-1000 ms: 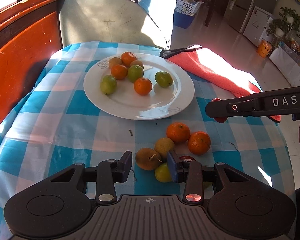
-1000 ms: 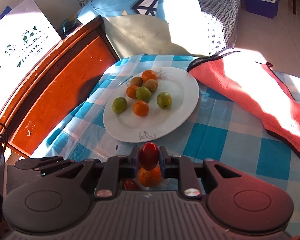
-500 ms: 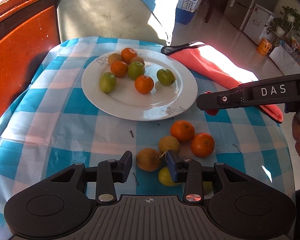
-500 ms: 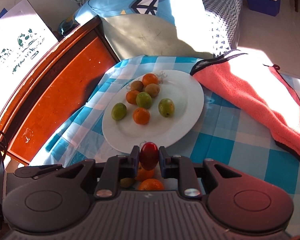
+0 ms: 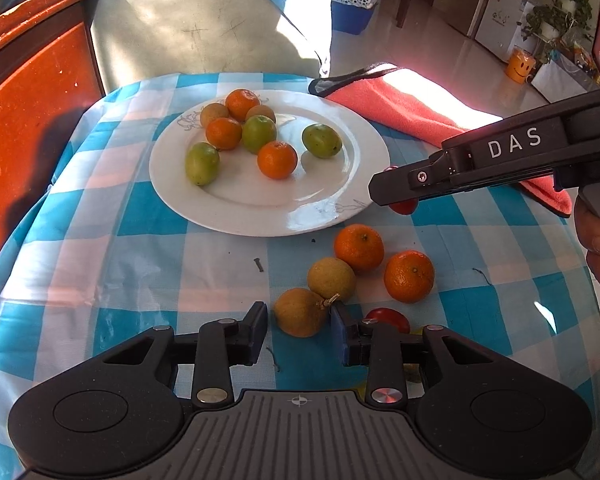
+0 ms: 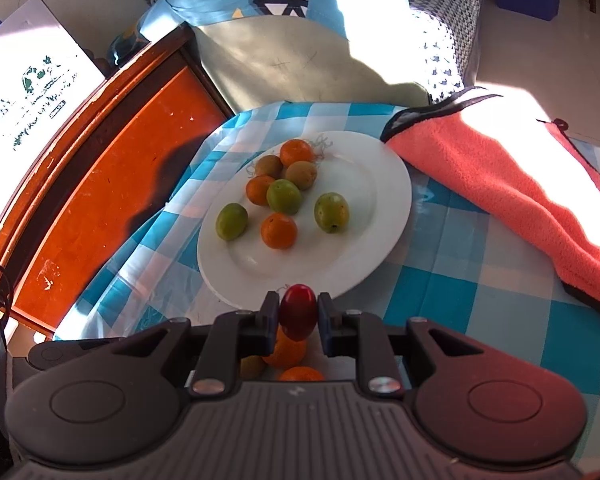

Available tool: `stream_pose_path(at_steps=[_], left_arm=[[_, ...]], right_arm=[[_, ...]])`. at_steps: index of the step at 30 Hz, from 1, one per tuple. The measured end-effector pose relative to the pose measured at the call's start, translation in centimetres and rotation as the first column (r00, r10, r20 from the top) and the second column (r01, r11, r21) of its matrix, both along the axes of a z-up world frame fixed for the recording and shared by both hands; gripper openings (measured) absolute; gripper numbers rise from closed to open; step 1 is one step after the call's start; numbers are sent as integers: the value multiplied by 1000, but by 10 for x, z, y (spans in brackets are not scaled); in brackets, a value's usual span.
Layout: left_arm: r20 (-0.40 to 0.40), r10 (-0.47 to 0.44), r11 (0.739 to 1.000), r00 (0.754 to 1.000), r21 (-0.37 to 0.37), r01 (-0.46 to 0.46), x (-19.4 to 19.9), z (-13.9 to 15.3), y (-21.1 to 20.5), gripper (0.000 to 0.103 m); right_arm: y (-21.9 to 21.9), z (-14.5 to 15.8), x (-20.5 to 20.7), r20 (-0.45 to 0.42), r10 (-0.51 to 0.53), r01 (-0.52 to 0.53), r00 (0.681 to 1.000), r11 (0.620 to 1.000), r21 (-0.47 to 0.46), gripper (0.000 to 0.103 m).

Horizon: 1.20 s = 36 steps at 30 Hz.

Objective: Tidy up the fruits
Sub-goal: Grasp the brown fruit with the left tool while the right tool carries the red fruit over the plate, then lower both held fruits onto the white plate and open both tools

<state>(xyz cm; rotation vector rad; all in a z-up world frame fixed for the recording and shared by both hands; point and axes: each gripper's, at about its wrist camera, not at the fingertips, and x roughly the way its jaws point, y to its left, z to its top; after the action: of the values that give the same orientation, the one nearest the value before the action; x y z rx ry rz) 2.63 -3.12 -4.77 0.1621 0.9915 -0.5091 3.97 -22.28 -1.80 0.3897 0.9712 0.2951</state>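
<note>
A white plate (image 5: 364, 168) (image 6: 384, 216) on the blue checked tablecloth holds several oranges, green fruits and brown fruits. My right gripper (image 6: 299, 316) is shut on a red cherry tomato (image 6: 298, 312) and holds it just over the plate's near rim; it shows in the left wrist view (image 5: 396, 200) at the plate's right edge. My left gripper (image 5: 299, 336) is open, with a brown fruit (image 5: 300, 312) lying between its fingertips. Two oranges (image 5: 358, 248), another brown fruit (image 5: 331, 279) and a red tomato (image 5: 387, 317) lie loose on the cloth.
A coral-red towel (image 5: 412, 108) (image 6: 520, 184) lies right of the plate. An orange wooden headboard (image 5: 28, 112) (image 6: 100, 200) borders the table on the left. A chair back (image 5: 196, 36) stands beyond the far edge.
My right gripper has carried the red tomato forward to the plate's rim. My left gripper has crept forward a little around the brown fruit.
</note>
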Motion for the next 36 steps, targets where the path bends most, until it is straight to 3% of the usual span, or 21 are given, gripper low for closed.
stream_pose_path(at_steps=[2,12,22,36], left_arm=[[3,0,1000,1000,-11,0,0,1,0,27],[16,47,998,999,-45,-46,4,13,8,27],[40,153,981,987,-130,-146,39,25,12,27],[36,239,965,970,-122,-233,68,19,9,30]], right_arm=[[0,-2,1,-8,-4,4,1000,1000,3,21],[-2,-8,6,-34,-18,19,999,999,34,21],[-3,-8,18,-10,-46,47,999,996,70,21],[-1,-15,32,-15,-93,94,996,991,95,24]])
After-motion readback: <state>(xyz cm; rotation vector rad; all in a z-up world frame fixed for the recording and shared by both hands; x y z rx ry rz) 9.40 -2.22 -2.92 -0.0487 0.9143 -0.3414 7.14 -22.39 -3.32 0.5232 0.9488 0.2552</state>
